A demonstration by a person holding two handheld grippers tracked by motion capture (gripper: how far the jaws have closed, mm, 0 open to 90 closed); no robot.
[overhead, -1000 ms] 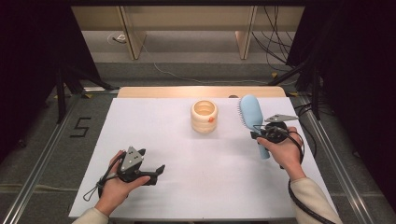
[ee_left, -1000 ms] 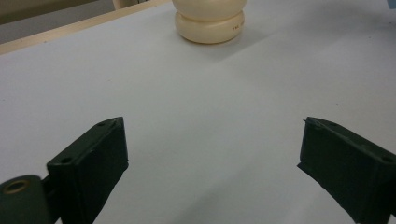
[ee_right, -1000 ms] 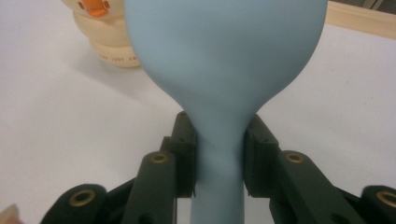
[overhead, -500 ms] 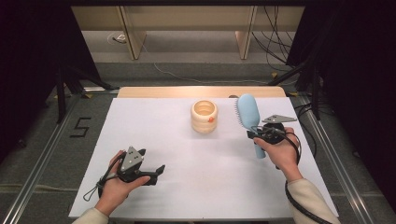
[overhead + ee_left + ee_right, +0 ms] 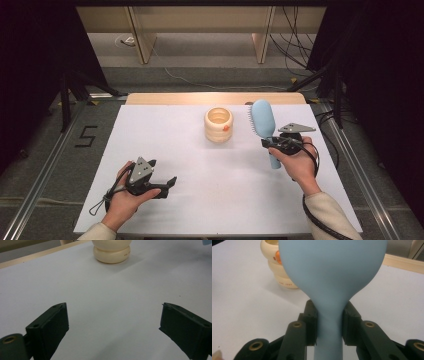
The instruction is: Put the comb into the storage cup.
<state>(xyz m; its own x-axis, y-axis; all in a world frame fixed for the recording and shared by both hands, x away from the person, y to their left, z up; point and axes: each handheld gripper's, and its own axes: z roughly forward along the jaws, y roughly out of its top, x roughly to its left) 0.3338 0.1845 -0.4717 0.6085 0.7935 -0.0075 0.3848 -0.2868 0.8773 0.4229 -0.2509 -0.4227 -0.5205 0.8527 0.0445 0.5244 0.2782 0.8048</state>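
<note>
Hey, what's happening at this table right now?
A person at a white table holds a gripper in each hand. The right gripper is clamped on the handle of a light blue hairbrush, which sits just right of a cream ribbed cup. The left gripper rests near the front of the table, jaws wide open with nothing between them, facing the cup.

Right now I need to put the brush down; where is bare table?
Free: the wide stretch between the left gripper and the cream cup, and the table's far left. Crowded: between cup and hairbrush, held by the right gripper.
</note>
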